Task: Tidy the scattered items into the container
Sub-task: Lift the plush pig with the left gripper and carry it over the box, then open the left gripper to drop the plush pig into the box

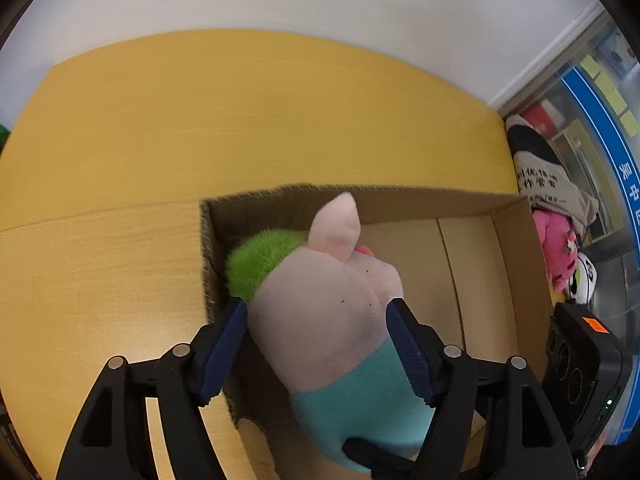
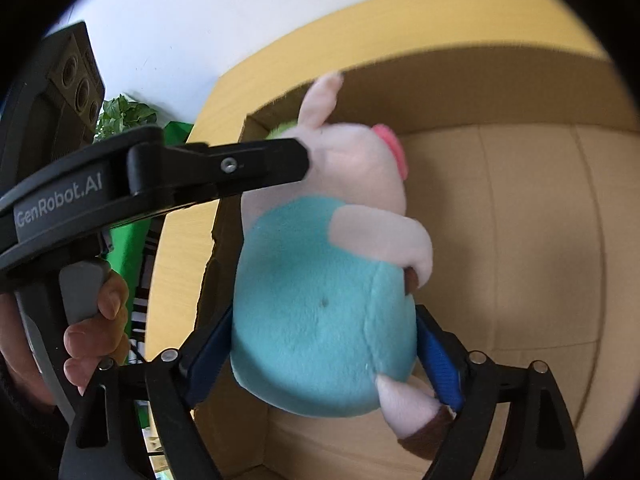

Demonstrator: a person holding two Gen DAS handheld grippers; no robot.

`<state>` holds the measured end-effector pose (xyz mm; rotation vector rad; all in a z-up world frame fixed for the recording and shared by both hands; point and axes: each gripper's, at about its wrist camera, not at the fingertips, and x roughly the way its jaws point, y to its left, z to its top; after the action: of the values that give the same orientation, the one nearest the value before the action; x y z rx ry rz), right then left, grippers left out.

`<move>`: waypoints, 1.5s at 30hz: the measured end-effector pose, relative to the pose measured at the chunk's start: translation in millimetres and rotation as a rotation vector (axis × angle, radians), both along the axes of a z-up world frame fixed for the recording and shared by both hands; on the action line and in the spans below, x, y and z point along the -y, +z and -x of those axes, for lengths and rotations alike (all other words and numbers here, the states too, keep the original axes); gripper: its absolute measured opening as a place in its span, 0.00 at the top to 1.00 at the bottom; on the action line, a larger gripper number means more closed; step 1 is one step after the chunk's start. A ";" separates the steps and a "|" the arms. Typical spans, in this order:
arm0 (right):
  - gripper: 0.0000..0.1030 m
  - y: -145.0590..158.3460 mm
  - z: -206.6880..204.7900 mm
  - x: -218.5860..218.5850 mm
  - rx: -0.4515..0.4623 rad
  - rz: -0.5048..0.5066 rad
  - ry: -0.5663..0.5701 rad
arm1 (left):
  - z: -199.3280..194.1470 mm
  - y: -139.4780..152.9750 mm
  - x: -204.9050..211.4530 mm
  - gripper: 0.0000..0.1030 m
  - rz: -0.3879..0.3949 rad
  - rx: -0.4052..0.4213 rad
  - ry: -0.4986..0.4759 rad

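Observation:
A plush pig (image 1: 324, 312) with a pink head and teal body hangs head-down into an open cardboard box (image 1: 404, 196). My left gripper (image 1: 316, 306) straddles its head; a dark gap shows beside the left pad (image 1: 224, 348), so the jaws stand open. In the right wrist view my right gripper (image 2: 324, 312) flanks the teal belly (image 2: 312, 300); its blue pads (image 2: 438, 360) lie along the sides without squeezing. The left gripper's black finger (image 2: 260, 160) rests by the pig's head. A fuzzy green toy (image 1: 260, 264) lies in the box's near-left corner.
The box (image 2: 500, 92) sits on a yellow wooden table (image 1: 200, 120) against a white wall. Past the table's right edge lie a printed bag (image 1: 548, 184) and a pink plush (image 1: 558, 248). A leafy plant (image 2: 124, 114) and a person's hand (image 2: 100, 320) show at left.

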<state>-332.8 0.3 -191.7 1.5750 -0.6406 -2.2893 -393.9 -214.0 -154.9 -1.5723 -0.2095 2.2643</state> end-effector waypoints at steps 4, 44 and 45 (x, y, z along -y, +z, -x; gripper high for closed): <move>0.16 25.1 -5.7 -0.2 -0.055 -0.040 0.000 | -11.5 32.6 15.6 0.22 -0.028 -0.076 0.051; 0.17 30.9 -243.6 -169.3 0.090 -0.328 -0.019 | -300.1 -3.5 -19.7 0.18 0.099 0.065 0.113; 0.17 48.4 -246.5 -161.8 0.043 -0.339 -0.017 | -305.2 14.4 -21.2 0.15 0.110 0.013 0.135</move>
<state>-86.3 162.2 -143.3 1.7727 -0.2848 -2.4833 -88.7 -192.8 -140.5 -1.6745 -0.2038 2.4063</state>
